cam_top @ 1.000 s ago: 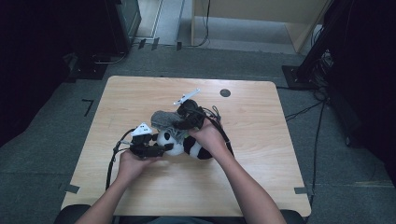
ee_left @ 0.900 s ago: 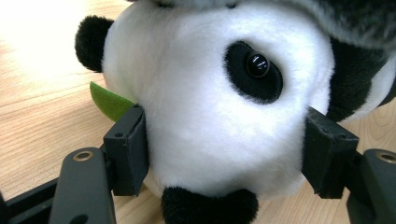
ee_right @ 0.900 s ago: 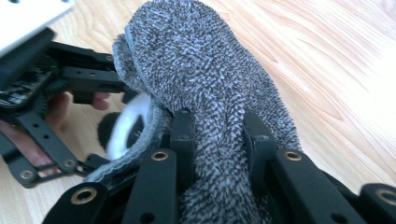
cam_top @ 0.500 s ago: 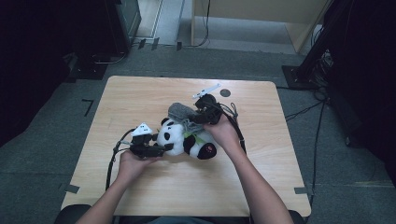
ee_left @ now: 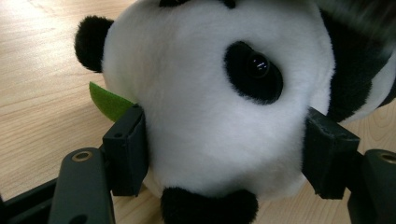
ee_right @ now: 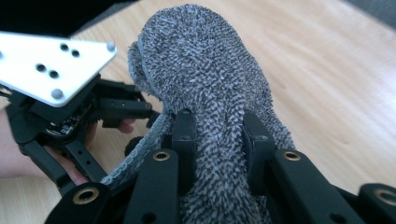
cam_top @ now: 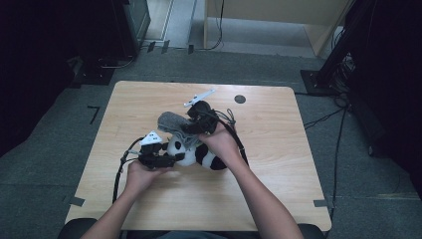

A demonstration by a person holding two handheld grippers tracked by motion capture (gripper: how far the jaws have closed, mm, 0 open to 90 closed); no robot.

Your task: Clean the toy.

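panda plush clamped in left gripper fingers, grey sock pinched by right gripper

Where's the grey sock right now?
In the high view, the grey sock is at mid-table, pinched in the right tool, just above the panda toy held by the left tool.

Wooden table and its dim surroundings

A pale wooden table stands on grey carpet; a small dark round disc sits in its top near the far edge; black cables trail over the floor to the right; a black stand base rests beyond the far right corner; a light wooden cabinet stands at the back; dark tape marks lie on the carpet to the left; dark equipment sits far left.
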